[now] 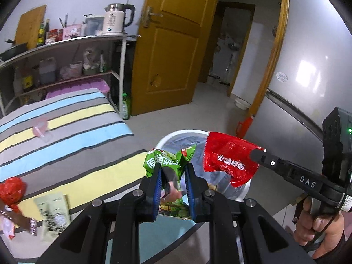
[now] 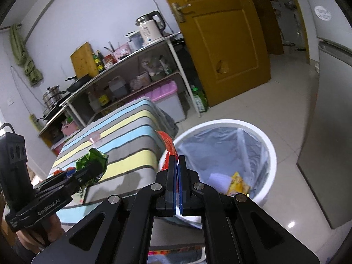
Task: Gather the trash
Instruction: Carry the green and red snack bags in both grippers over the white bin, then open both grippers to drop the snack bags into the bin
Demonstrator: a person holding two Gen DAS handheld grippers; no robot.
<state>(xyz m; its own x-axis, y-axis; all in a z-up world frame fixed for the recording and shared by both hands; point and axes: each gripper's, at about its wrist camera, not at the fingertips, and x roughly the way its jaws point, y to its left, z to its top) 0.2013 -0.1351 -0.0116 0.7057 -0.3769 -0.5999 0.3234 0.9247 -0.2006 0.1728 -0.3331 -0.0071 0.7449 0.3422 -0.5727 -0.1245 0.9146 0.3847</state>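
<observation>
1. The left gripper [image 1: 172, 177] is pinching a crumpled green wrapper [image 1: 168, 161]; its blue pads press on both sides of the foil, and the wrapper hangs at the near rim of the bin [image 1: 245, 192].
2. The right gripper [image 2: 177, 161] has its jaws pressed together on a red wrapper [image 2: 168, 148], seen edge-on from its own camera. From the left wrist view the same red wrapper [image 1: 228, 161] spreads flat above the bin's open mouth.
3. The bin [image 2: 271, 154] is white, lined with a clear bag, and stands on the floor just beside the corner of the striped bed [image 2: 123, 132]. Some trash already lies at its bottom, a yellow packet [image 2: 236, 183] among it.
4. Step in hand, as I judge it: carrying both wrappers to the bin, with the drop not yet made.
5. The next move calls for bringing each wrapper squarely over the bag's opening, then spreading the jaws so it falls inside rather than onto the rim.
6. More litter lies on the bed away from the bin: a pale packet [image 1: 54, 214] and red scraps [image 1: 12, 190], so collecting is not finished.
</observation>
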